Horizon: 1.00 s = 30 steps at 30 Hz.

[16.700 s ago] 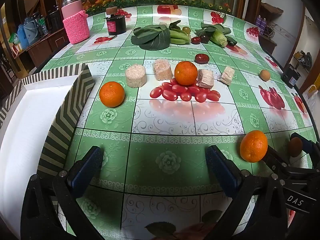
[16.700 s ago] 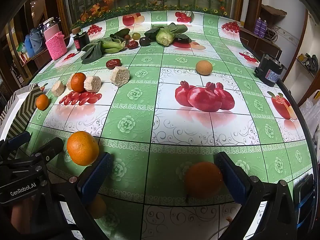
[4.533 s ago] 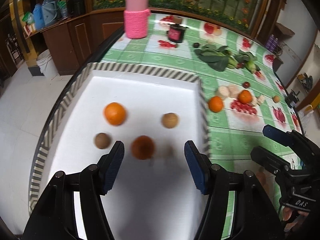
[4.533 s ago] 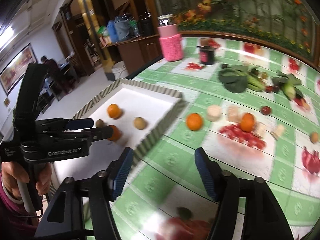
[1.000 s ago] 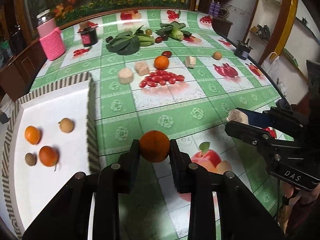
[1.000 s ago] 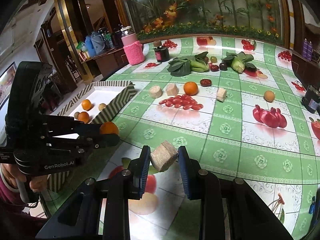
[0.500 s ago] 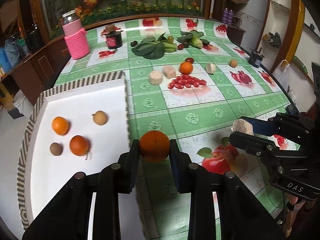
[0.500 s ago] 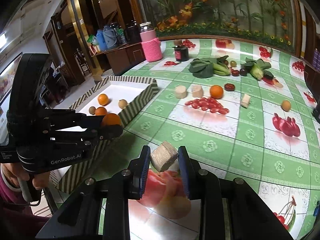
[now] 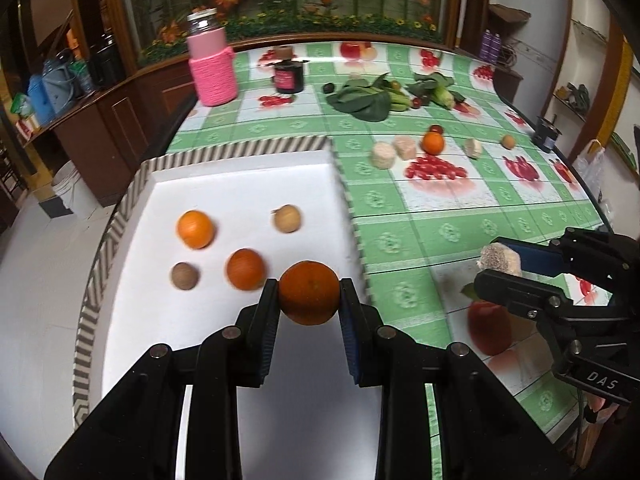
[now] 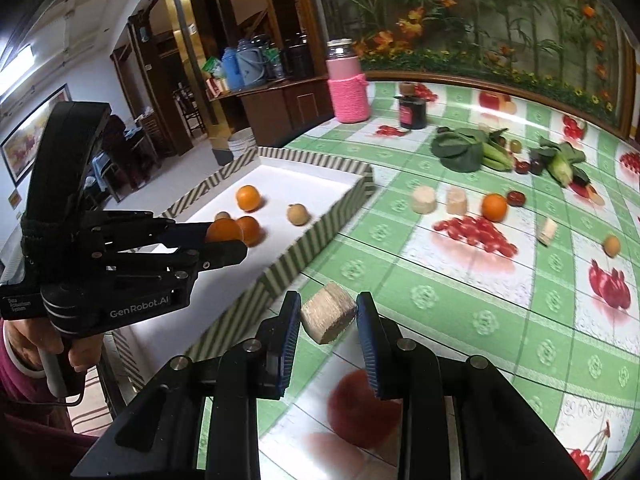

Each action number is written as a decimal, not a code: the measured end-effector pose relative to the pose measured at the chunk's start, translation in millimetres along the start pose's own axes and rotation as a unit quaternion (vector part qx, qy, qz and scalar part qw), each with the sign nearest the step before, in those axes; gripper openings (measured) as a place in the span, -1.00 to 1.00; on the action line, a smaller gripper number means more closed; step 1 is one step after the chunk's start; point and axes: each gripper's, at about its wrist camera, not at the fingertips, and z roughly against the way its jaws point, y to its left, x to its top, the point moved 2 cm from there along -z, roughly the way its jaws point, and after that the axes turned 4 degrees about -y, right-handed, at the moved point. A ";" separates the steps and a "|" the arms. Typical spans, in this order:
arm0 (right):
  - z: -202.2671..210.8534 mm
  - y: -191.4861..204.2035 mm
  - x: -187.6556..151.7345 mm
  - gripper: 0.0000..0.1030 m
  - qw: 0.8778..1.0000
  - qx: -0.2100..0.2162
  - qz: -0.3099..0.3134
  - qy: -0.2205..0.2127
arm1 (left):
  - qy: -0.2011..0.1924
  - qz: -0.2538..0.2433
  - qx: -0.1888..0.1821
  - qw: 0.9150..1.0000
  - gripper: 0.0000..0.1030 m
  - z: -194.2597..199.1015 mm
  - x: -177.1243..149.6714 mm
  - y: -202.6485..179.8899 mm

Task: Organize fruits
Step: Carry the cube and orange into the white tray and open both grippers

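Observation:
My left gripper point(image 9: 309, 300) is shut on an orange point(image 9: 309, 293) and holds it above the white tray point(image 9: 240, 176) near its right wall. In the tray lie two oranges point(image 9: 196, 229) point(image 9: 245, 269), a tan round fruit point(image 9: 287, 218) and a small brown fruit point(image 9: 185, 276). My right gripper point(image 10: 328, 318) is shut on a beige fibrous chunk point(image 10: 329, 312) above the table, right of the tray point(image 10: 320, 172). The left gripper with its orange point(image 10: 224, 231) shows in the right wrist view. Another orange point(image 9: 433, 142) sits on the table.
On the green tablecloth point(image 9: 420, 232) lie two beige chunks point(image 9: 383, 155), a pale wedge point(image 9: 473, 148), a small tan fruit point(image 9: 508, 141), leafy greens point(image 9: 368, 100), a dark jar point(image 9: 289, 76) and a pink knitted bottle point(image 9: 212, 72). The table edge curves at the right.
My left gripper has swung left with the orange, from over the table beside the tray to over the tray. My right gripper has followed leftward, still holding the chunk.

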 end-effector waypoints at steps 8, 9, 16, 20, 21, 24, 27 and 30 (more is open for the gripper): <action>-14.1 22.5 8.9 -0.42 1.000 0.018 0.015 0.006 | 0.008 0.022 0.015 1.000 -0.49 -2.1 -9.7 28.2; -15.5 24.5 9.8 -0.42 1.000 0.020 0.017 0.008 | 0.009 0.024 0.017 1.000 -0.49 -2.1 -11.0 31.4; -33.7 46.9 17.0 -0.42 0.998 0.043 0.040 0.019 | 0.026 0.045 0.025 0.998 -0.49 -2.2 -24.0 61.9; -51.9 56.7 22.1 -0.42 0.997 0.052 0.049 0.032 | 0.037 0.060 0.025 0.997 -0.49 -8.1 -27.4 73.7; -57.2 59.5 23.0 -0.42 0.996 0.052 0.055 0.037 | 0.039 0.061 0.025 0.997 -0.49 -9.6 -27.7 74.5; -72.8 66.6 27.2 -0.42 0.995 0.053 0.070 0.050 | 0.044 0.064 0.022 0.997 -0.49 -15.4 -28.3 74.9; -87.8 68.6 30.5 -0.42 0.994 0.048 0.079 0.063 | 0.050 0.066 0.017 0.996 -0.49 -21.4 -28.5 74.2; -100.9 68.0 33.2 -0.42 0.993 0.045 0.085 0.075 | 0.055 0.070 0.015 0.996 -0.49 -25.8 -27.7 75.0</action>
